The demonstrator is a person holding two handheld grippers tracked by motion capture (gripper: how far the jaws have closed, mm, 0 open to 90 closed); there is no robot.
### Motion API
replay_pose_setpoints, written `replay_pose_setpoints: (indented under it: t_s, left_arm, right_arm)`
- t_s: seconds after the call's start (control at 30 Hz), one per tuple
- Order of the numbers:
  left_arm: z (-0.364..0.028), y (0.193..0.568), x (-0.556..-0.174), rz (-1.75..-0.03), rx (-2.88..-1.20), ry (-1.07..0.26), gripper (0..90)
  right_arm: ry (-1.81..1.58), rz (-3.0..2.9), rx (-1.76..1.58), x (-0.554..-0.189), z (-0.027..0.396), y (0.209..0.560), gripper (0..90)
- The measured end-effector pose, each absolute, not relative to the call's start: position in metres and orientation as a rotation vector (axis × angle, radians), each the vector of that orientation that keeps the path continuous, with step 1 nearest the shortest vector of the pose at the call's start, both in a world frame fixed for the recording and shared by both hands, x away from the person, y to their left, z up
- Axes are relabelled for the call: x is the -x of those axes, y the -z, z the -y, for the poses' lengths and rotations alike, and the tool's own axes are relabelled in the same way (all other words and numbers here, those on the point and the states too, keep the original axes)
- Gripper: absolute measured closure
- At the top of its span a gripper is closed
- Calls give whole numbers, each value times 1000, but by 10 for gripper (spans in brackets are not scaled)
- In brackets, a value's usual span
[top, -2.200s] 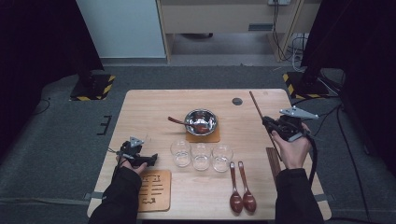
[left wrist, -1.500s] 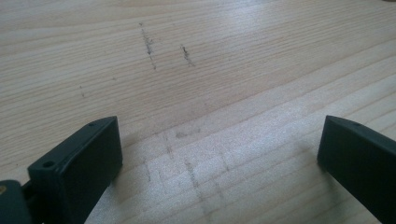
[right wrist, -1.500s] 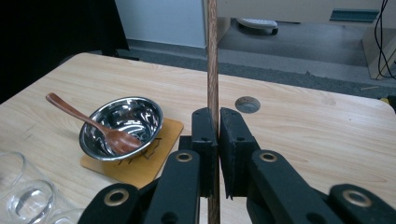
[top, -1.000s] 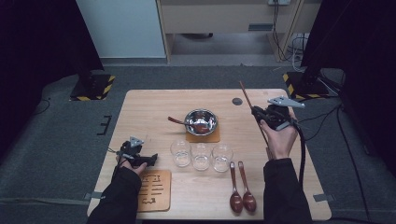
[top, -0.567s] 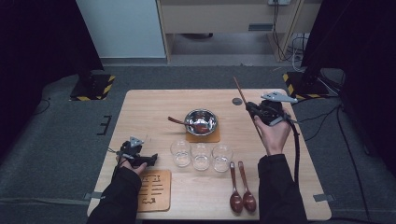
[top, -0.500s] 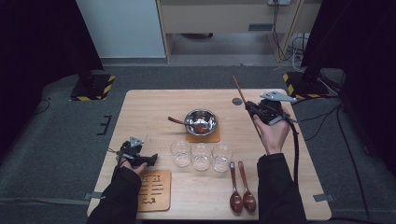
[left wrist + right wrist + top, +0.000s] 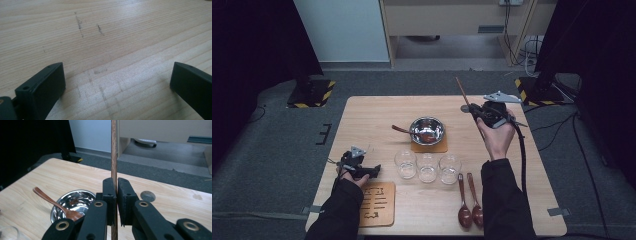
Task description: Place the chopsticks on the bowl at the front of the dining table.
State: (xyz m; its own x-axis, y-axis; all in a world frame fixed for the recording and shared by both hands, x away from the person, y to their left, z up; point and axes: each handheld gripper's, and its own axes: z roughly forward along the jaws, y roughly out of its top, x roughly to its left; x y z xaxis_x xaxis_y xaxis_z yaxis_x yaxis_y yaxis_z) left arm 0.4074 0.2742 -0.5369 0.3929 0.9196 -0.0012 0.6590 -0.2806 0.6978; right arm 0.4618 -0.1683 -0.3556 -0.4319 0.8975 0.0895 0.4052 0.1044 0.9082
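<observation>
- Above the table's (image 7: 362, 115) far right, my right claw (image 7: 116, 192) clamps a chopstick (image 7: 114, 150) upright; tilting could slip it
- Bowl (image 7: 427, 131) nearby; careless swing knocks it
- Left claw (image 7: 117, 82) released, resting

Light wooden table (image 7: 372, 120) on grey carpet; pencil-like scuffs showed on its grain in the left gripper view. Directly on it sat a square coaster (image 7: 429, 147) under a steel bowl (image 7: 427, 130), three clear glasses (image 7: 427, 166) in a row just in front, two dark wooden spoons (image 7: 469, 205) side by side near the front edge, and a wooden board (image 7: 377, 204) at front left. A small grey disc (image 7: 147, 194) lay near the far right edge.
</observation>
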Motion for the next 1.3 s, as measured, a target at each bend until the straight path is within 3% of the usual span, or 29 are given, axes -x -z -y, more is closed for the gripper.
replay_pose_setpoints:
  t_s: [1.3]
  left_arm:
    - [-274, 537, -407, -1346, -2036, -546, 0]
  right_arm:
    - [-1293, -1945, -1218, -495, 118, 366, 851]
